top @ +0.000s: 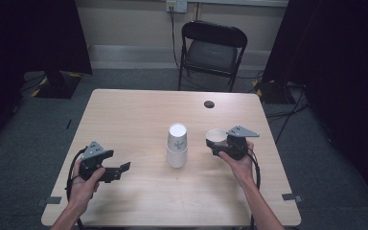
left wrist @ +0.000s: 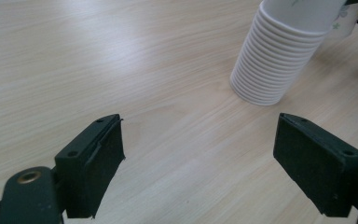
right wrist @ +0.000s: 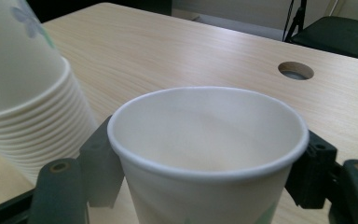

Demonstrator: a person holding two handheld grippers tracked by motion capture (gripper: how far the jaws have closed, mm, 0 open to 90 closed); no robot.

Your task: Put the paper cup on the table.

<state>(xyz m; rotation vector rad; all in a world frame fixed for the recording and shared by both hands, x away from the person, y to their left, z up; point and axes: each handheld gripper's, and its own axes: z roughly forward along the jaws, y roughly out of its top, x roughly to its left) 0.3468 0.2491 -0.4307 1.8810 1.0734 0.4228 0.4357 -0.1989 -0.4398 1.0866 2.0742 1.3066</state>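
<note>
My right claw [top: 219, 143] is clamped on a single white paper cup [right wrist: 208, 154], upright, just right of the upside-down stack of white paper cups [top: 177, 145]. The cup looks light and crushable, so I grip gently below its rim. My left claw [top: 120, 171] stands apart, empty.

Cup [top: 215, 136] right of stack [top: 177, 145] (near)

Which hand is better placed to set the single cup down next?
Right, probably. The right gripper is already shut on the paper cup, upright beside the cup stack. The left gripper is open with nothing between its jaws.
</note>
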